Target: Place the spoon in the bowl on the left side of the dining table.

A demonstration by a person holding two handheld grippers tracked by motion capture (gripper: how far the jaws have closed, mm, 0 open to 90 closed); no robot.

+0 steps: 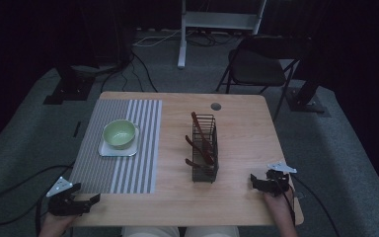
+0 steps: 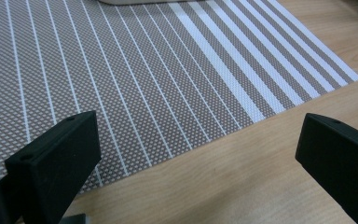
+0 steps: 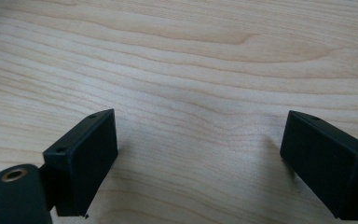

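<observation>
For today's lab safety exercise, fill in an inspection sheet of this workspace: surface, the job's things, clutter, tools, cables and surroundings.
Surface: light wooden table with a round grommet hole; a striped placemat covers its left part.
Job's things: green bowl on a white square plate, both on the placemat; black wire rack at mid-table holding dark reddish utensils.
Clutter: nothing seen.
Tools: left tool open at the table's near left corner; right tool open over bare wood near the right edge; neither holds anything.
Cables: one trails from each tool; more lie on the floor behind the table.
Surroundings: folding chair, white stand, grey carpet, dark backdrop.
</observation>
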